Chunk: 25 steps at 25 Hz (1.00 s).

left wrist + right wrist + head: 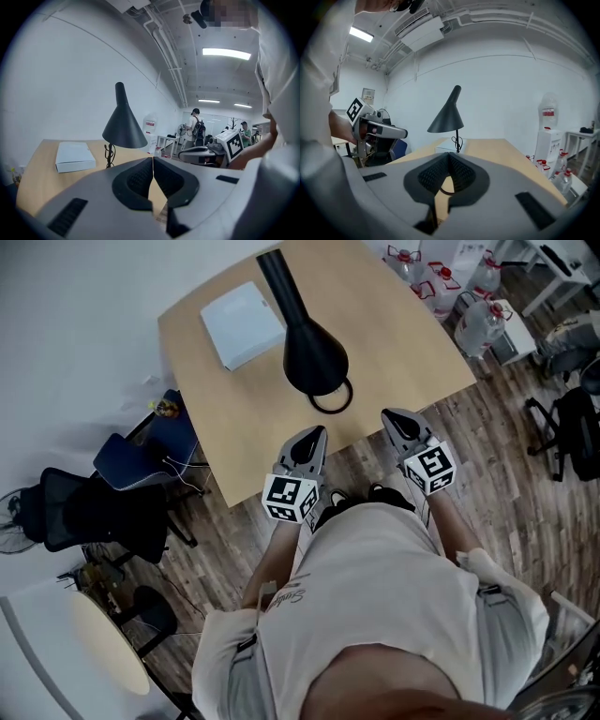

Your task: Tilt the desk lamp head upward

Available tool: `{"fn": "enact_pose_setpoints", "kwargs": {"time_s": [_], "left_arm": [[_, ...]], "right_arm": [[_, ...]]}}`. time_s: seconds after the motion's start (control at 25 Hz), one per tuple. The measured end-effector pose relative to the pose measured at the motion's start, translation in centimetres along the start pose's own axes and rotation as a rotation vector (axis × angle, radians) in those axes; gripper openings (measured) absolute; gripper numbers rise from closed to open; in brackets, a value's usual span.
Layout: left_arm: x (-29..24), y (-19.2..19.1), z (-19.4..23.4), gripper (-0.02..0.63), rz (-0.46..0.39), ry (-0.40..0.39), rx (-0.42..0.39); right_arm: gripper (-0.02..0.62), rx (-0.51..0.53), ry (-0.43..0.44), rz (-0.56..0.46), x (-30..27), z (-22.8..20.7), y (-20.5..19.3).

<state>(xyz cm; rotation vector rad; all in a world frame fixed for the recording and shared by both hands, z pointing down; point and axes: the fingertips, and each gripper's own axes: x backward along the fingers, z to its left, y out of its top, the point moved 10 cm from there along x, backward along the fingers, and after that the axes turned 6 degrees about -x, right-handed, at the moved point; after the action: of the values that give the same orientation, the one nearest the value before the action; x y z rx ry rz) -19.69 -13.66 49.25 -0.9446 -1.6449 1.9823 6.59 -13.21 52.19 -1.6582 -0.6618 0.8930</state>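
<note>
Where lamp (314, 357) tops desk (403, 343) (wood floor (506, 493)), left claw (317, 431) and right claw (390, 415) sit closed.

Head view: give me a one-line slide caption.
Left gripper and right gripper, both shut, at the table edge, short of the black desk lamp and white box.

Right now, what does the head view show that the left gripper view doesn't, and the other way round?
Only the head view shows the lamp's ring base and the dark office chairs beside the table. Only the left gripper view shows the ceiling lights and people standing far behind. Both show the black desk lamp with its head pointing down, the white box, the wooden table and the right gripper.
</note>
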Motion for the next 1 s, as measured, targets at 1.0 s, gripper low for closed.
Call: {"fn": "enact_pose_setpoints", "kwargs": {"time_s": [1.0], "left_arm": [[-6.0,-1.0,2.0,0.016,0.078,0.157,0.069]], "right_arm": [[-0.005,0.101,0.286,0.427,-15.3,-8.9,-8.0]]}}
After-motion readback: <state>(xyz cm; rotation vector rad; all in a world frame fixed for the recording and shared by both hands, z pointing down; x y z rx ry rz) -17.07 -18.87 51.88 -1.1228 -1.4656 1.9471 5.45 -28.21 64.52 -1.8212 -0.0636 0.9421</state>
